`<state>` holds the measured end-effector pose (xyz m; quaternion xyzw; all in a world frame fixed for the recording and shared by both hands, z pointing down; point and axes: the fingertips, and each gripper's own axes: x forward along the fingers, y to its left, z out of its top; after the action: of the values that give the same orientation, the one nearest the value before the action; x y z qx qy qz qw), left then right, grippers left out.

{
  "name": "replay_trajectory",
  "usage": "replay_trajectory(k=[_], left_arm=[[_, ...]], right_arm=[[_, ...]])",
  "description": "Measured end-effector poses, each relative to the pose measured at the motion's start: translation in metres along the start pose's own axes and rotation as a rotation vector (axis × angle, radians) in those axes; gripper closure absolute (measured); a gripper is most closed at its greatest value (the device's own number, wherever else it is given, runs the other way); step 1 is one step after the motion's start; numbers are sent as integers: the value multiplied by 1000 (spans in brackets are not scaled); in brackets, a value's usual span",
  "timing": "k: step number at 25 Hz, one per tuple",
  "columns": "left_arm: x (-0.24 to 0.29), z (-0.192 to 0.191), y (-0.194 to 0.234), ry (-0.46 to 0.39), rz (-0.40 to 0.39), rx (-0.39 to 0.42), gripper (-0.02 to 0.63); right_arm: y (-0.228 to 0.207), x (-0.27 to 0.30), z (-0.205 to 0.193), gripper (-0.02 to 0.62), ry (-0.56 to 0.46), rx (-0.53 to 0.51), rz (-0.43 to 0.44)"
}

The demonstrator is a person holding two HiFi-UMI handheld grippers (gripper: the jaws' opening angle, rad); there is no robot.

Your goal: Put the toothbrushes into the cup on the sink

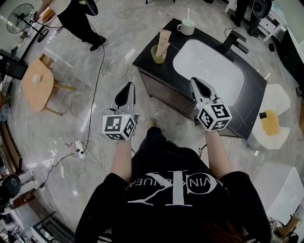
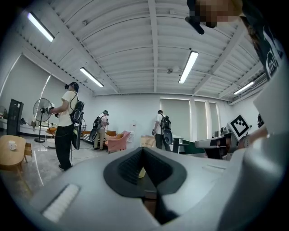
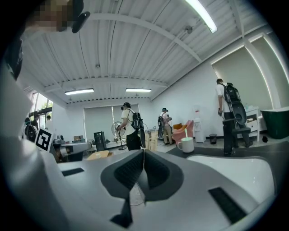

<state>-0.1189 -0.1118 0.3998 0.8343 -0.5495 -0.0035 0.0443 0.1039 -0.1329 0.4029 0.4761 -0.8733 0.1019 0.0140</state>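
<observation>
Right claw [image 1: 196, 81] closed, empty, left claw [image 1: 129, 86] closed too, cup [image 1: 186, 27] well beyond them on sink [image 1: 223, 71]

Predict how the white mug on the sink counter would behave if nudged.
The mug looks squat and wide-based, so it probably slides rather than tips on the dark counter. It looks ceramic, so likely breakable. The upright toothbrush inside may shift.

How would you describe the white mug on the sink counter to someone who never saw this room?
Find the dark sink counter with the white basin. At its far corner, left of the black faucet, stands a white mug holding a pale toothbrush. The other cup is greenish and holds a beige tube.
</observation>
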Motion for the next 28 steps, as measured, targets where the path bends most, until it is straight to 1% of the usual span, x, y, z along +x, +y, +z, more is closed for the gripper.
replay_trajectory(k=[6, 13, 28], left_arm=[[-11, -1, -12, -7, -4, -2, 594], [-23, -1, -24, -16, -10, 2, 594], [-33, 1, -30, -21, 1, 10, 594]], right_arm=[[7, -18, -1, 579, -1, -19, 16], [9, -36, -1, 579, -15, -23, 7], [13, -48, 2, 578, -35, -23, 15]])
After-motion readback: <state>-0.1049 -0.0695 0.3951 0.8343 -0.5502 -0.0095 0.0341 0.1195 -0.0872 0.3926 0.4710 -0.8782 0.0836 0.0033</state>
